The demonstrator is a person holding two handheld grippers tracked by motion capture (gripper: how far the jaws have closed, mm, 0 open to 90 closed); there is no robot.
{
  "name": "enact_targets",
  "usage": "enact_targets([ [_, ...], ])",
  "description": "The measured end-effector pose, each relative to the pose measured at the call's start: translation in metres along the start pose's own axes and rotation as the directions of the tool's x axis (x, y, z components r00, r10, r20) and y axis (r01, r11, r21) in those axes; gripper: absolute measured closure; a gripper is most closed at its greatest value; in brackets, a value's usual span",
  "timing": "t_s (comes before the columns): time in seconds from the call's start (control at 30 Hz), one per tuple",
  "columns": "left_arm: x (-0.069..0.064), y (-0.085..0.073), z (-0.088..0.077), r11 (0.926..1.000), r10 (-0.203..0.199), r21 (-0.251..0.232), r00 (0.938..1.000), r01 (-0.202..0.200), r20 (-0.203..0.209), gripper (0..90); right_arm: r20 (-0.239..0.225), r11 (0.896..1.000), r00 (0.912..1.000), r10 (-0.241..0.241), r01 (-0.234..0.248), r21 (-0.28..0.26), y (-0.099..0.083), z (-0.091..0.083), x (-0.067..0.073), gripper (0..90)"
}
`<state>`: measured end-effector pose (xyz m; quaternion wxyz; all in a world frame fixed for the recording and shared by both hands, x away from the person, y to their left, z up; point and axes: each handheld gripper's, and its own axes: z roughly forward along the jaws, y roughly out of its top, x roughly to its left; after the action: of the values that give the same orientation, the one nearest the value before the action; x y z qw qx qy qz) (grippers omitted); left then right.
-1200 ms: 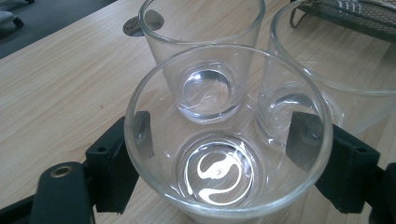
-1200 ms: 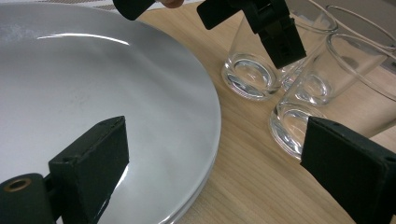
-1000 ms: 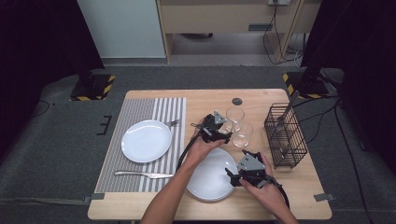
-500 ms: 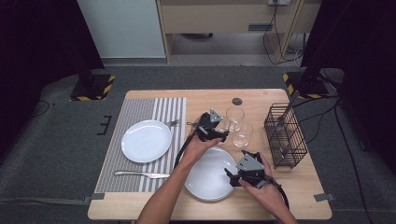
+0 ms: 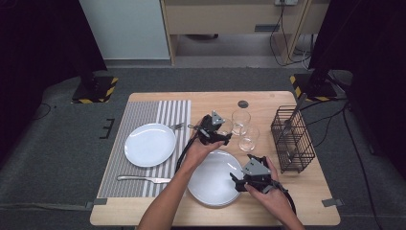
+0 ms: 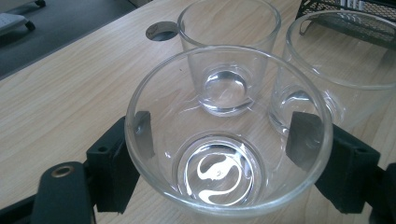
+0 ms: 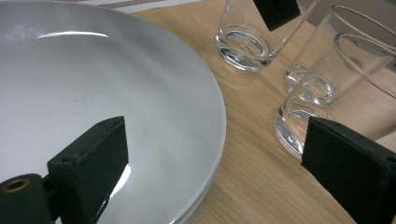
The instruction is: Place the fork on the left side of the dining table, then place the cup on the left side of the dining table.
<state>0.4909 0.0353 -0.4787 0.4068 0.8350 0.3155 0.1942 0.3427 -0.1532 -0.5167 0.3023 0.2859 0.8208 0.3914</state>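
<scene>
The left gripper (image 6: 219,140), jaws wide, hugs the front glass (image 6: 229,130) mid-frame so it can lift; the right gripper (image 7: 224,172) waits open.

Wooden table (image 5: 268,103), light top, with a round dark grommet (image 5: 243,104) near the far edge. On it: a grey striped placemat (image 5: 143,112) at the left, bearing a white plate (image 5: 150,144), a fork (image 5: 176,126) beyond it and a knife (image 5: 143,179) on the near side; a second white plate (image 5: 214,178) at centre front; three clear glasses (image 5: 240,122) grouped mid-table; a black wire basket (image 5: 292,139) at the right.
</scene>
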Motion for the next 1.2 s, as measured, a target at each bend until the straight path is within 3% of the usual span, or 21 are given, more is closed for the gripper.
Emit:
enact_targets([
  [1.2, 0.007, -0.005, -0.045, 1.0, -0.005, -0.006, 0.9992, 0.005, -0.039, 19.1, 0.011, 1.0, 0.9999, 0.003, -0.003, -0.009, 0.002, -0.001, 0.0, 7.2],
])
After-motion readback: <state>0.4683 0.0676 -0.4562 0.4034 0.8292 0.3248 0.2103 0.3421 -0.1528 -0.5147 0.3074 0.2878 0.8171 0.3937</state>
